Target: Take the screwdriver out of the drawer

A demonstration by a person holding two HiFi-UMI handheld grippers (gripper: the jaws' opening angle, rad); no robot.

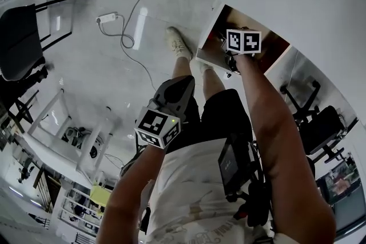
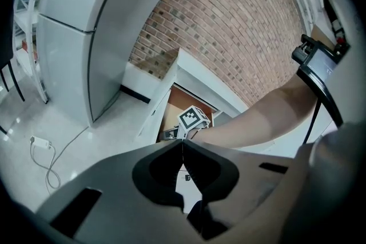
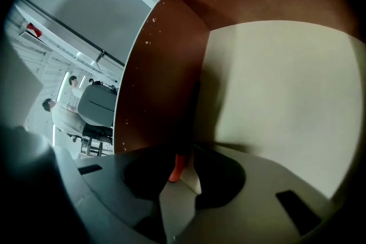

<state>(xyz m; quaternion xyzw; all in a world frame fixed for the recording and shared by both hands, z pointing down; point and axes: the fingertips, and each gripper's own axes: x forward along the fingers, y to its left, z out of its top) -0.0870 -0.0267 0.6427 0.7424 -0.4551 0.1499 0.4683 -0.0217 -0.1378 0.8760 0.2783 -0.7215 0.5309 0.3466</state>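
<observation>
The drawer (image 1: 206, 47) stands pulled open at the upper right of the head view, showing a brown inside. My right gripper (image 1: 233, 60) reaches down into it, its marker cube on top. In the right gripper view the jaws are closed around a small orange piece, the screwdriver (image 3: 178, 166), just above the cream drawer floor (image 3: 286, 94) and beside the brown side wall (image 3: 166, 83); the rest of the tool is hidden. My left gripper (image 1: 173, 92) hangs by the person's thigh, away from the drawer. Its jaws meet with nothing between them (image 2: 183, 143).
A power strip (image 1: 107, 18) with a trailing cable lies on the white floor. A black chair (image 1: 20, 40) stands at the left, a white rack (image 1: 63, 134) below it, an office chair (image 1: 320, 123) at the right. A tall white cabinet (image 2: 86, 37) stands left of the drawer (image 2: 182, 101).
</observation>
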